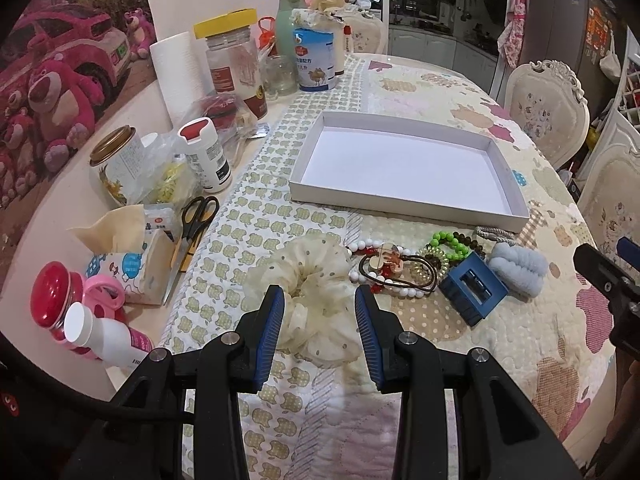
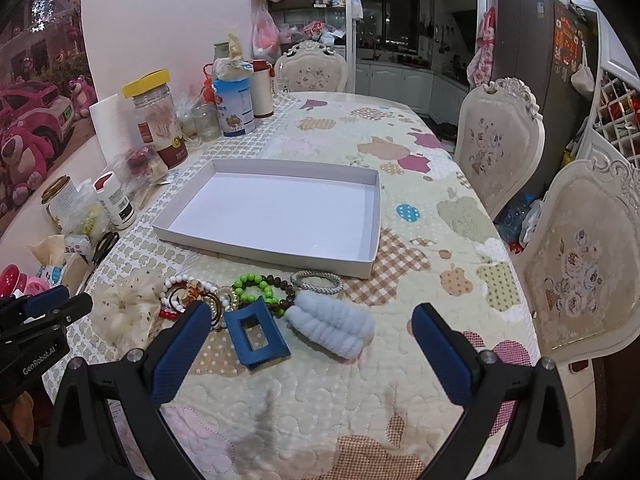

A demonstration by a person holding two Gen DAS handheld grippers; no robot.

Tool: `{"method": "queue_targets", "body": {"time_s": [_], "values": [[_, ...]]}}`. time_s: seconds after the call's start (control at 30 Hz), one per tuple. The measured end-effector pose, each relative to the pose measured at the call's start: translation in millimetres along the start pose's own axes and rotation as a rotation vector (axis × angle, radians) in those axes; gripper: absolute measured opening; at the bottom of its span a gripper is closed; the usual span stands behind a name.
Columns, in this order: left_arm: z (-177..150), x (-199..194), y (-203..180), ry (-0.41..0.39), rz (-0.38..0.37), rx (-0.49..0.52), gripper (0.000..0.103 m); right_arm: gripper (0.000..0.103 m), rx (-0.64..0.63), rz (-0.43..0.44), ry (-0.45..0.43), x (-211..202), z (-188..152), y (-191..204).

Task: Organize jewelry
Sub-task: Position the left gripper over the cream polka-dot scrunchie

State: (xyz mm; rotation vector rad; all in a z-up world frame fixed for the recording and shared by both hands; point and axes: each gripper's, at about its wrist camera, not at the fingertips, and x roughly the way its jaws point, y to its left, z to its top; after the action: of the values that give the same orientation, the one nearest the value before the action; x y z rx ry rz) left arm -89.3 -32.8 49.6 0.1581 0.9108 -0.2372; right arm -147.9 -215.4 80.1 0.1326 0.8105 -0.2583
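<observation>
1. Left gripper (image 1: pixel 320 304): jaws open, their blue ribbed pads standing either side of the cream dotted scrunchie (image 1: pixel 316 280), which lies on the quilted worktop (image 1: pixel 320 432); whether the pads touch the fabric cannot be told. In the right wrist view the body of this gripper reads "GenRobot.AI".
2. Right gripper (image 2: pixel 312 336): jaws wide open and holding nothing, above the worktop with the jewelry just beyond the pads.
3. Blue rectangular hair claw (image 2: pixel 256 336): lies flat beside the left pad of the right gripper, touching the pale blue fluffy scrunchie (image 2: pixel 336 328) to its right.
4. Jewelry cluster: white and red bead bracelet (image 1: pixel 372 272), brown hair tie with a charm (image 1: pixel 396 268), green bead bracelet (image 1: pixel 450 242) and silver-grey braided bangle (image 2: pixel 316 280), overlapping in a row on the worktop between the scrunchies and the tray.
5. White shallow tray (image 1: pixel 404 200): just behind the cluster, none of the jewelry inside it.
6. Left edge of the worktop: black-handled scissors (image 1: pixel 196 216), a tissue pack (image 1: pixel 132 256), a white bottle with a red cap (image 1: pixel 206 156).
7. Farther back: a yellow-lidded jar (image 1: pixel 234 60) and a blue and white tin bearing a camel picture (image 1: pixel 314 60); its printed characters are too small to read.
</observation>
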Motion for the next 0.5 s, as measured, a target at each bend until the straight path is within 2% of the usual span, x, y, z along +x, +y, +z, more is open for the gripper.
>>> {"method": "queue_targets", "body": {"time_s": [0.5], "values": [[-2.2,2.8,0.8,0.021,-0.001,-0.011,0.027,0.102,-0.012,-0.007,0.023,4.5,-1.7,3.4]]}}
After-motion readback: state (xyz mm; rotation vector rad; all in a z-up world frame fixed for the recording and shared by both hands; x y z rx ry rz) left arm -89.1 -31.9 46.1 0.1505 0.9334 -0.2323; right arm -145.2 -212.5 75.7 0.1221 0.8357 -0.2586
